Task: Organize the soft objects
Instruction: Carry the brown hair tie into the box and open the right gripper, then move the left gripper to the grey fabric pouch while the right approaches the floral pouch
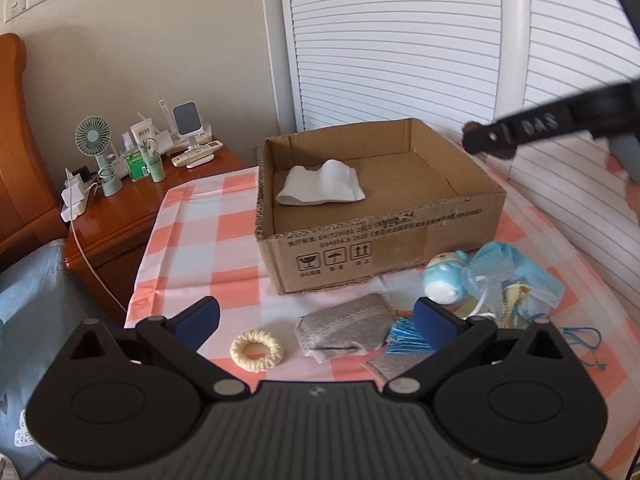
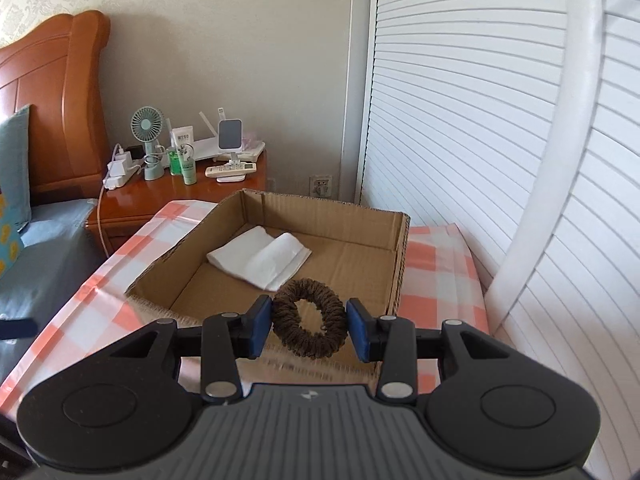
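Note:
My right gripper (image 2: 309,329) is shut on a brown knitted hair ring (image 2: 309,328), held above the near edge of the open cardboard box (image 2: 402,264). A folded white cloth (image 2: 260,260) lies inside the box. In the left wrist view my left gripper (image 1: 316,322) stands open low over the checked tablecloth, above a folded grey cloth (image 1: 344,326) and a cream hair ring (image 1: 256,350). The same box (image 1: 380,248) with the white cloth (image 1: 320,186) lies beyond, and the right gripper (image 1: 492,140) with the brown ring reaches in from the upper right.
A blue round toy (image 1: 444,282), a blue mask with plastic bags (image 1: 516,276) and blue cord sit right of the grey cloth. A wooden bedside table (image 2: 224,196) with a fan (image 1: 96,152), bottles and remotes stands left. White slatted doors (image 2: 460,120) rise behind.

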